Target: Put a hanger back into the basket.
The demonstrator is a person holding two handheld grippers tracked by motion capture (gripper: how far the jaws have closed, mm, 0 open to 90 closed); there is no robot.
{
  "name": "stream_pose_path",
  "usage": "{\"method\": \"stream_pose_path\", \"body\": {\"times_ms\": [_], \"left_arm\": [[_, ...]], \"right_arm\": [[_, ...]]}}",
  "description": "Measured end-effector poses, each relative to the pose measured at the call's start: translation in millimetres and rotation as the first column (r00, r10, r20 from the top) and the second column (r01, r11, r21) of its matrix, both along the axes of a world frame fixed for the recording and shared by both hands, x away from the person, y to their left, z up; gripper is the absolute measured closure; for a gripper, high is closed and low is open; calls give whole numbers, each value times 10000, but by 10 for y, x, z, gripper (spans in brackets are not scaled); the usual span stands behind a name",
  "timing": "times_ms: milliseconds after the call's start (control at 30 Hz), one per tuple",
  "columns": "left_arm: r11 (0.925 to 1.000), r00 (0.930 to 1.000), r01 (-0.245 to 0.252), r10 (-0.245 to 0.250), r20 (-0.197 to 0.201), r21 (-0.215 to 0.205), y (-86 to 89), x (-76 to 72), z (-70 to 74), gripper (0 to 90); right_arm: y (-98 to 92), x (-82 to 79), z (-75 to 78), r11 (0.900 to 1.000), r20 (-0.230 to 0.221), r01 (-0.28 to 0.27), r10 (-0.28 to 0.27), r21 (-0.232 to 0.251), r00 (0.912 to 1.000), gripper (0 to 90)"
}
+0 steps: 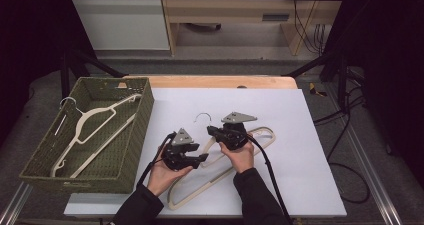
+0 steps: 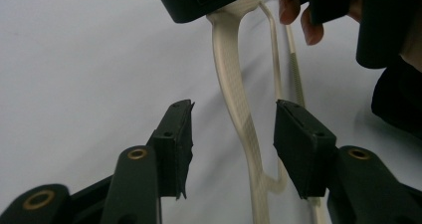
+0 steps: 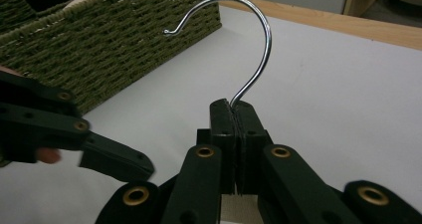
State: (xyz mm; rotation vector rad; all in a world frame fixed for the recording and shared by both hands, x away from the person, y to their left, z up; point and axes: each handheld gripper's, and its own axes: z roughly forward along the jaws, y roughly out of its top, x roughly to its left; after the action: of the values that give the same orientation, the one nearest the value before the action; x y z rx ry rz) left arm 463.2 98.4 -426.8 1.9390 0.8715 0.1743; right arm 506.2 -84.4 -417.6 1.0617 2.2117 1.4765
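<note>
White desk [image 1: 300,135] work: right gripper [image 3: 234,122] pinches the hanger [image 1: 260,135] at its hook [image 3: 249,50], left gripper [image 2: 234,134] spread astride its arm, lifting toward the basket [image 1: 140,135] seems next.

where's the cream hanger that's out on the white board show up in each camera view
High view: cream hanger lies low centre on the white board, between both hands.
Left gripper view: its arm runs up between the open jaws.
Right gripper view: its neck sits pinched in the shut jaws, low centre.
Shared landmark: its metal hook, also in the high view.
</note>
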Motion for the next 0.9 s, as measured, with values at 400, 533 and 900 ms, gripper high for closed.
{"method": "stream_pose_path", "body": {"times_ms": [400, 533, 900], "left_arm": [[9936, 9952, 856, -818, -538, 731, 86, 71, 51, 801], [9953, 9943, 959, -950, -491, 156, 138, 45, 118, 847], [9971, 9953, 566, -604, 752, 516, 294, -80, 451, 858]], "right_arm": [[-72, -150, 101, 9986, 419, -392, 378, 343, 9984, 888], [-150, -238, 210, 9971, 552, -477, 444, 598, 9975, 823], [-626, -607, 433, 9951, 1532, -461, 324, 869, 9877, 565]]}}
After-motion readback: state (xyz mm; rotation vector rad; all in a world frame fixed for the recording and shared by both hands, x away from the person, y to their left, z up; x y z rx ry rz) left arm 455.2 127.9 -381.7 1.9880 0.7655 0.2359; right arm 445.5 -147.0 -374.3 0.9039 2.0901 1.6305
